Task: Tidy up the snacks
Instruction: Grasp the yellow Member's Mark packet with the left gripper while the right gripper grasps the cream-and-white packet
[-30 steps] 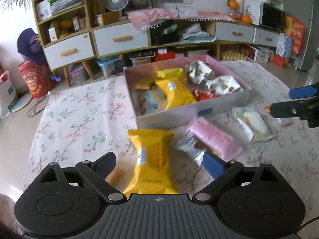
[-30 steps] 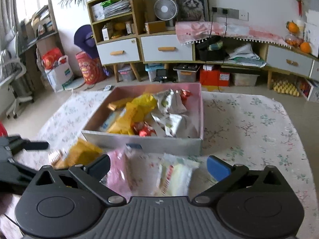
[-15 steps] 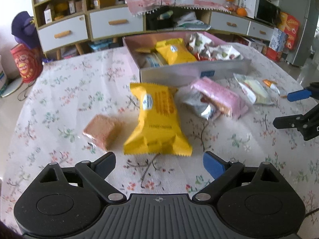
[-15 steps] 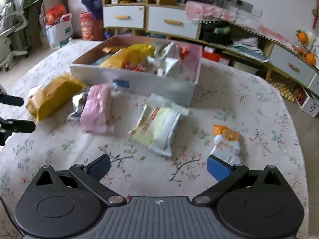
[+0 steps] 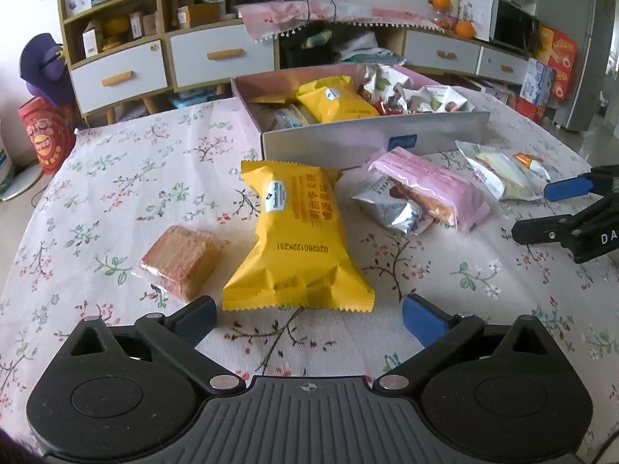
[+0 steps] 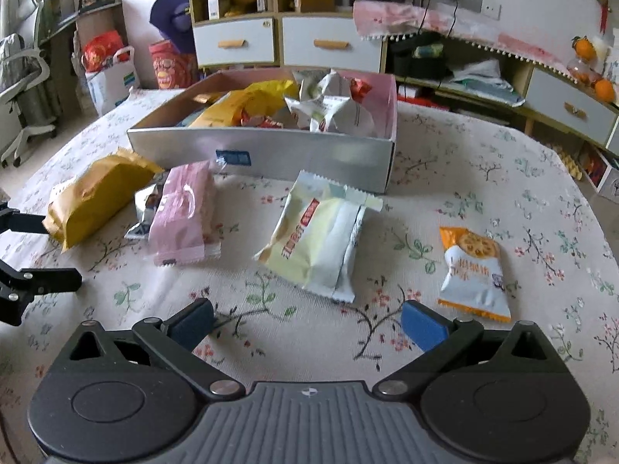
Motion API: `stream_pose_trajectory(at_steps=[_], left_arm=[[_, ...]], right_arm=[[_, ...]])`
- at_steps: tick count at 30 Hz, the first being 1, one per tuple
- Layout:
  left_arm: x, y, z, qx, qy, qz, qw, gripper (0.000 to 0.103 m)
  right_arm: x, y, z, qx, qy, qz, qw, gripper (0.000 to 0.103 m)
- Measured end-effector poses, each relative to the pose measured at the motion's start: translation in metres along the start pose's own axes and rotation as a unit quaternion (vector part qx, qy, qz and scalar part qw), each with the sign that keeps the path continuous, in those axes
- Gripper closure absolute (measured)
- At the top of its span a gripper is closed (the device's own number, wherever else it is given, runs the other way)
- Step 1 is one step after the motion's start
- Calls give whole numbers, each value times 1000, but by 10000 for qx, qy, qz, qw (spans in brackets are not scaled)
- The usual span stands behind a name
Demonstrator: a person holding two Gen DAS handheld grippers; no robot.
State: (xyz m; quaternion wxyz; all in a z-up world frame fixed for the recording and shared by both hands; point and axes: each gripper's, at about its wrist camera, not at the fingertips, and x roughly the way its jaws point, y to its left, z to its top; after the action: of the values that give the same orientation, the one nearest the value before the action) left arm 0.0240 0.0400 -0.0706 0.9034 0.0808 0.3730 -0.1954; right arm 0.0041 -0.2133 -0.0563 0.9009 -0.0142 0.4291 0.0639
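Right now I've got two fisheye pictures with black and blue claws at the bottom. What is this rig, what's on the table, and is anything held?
Each picture comes from a camera on a hand-held gripper that a person carries. The left hand-held gripper faces a yellow packet and a clear-wrapped wafer block; its jaws are opening, and nothing is between them. The right hand-held gripper is open and empty, facing a cream packet and an orange-and-white cracker packet. A pink packet lies before the half-filled box.

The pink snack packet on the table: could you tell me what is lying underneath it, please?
A silver foil packet pokes out from under the pink snack packet; its covered part, and anything further beneath, is hidden.
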Motion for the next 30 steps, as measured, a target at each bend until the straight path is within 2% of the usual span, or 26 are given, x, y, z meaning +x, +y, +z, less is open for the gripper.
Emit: stream_pose_trajectory(at_steps=[7,16,19,24,26,30], left_arm=[[6,1,6,18,-126,24,9999,0],[5,4,20,-144,-355,-94,9992,2],[6,3,23,-156,-376,-126,9991,5],[10,1,27,-182,-317,-171,9992,13],[11,3,29,-250,-256,-261,9990,22],[14,2,32,-254,-170,-225,9993,34]], right_arm=[[10,0,6,-20,-202,11,9998,21],[15,-3,14,-23,-133,18,9999,21],[17,-5,17,11,-130,-42,9999,24],[19,-8,21,79,-150,-88,9998,33],[20,-9,23,105,-156,-101,9998,35],[22,-9,26,98,-193,-109,9997,43]])
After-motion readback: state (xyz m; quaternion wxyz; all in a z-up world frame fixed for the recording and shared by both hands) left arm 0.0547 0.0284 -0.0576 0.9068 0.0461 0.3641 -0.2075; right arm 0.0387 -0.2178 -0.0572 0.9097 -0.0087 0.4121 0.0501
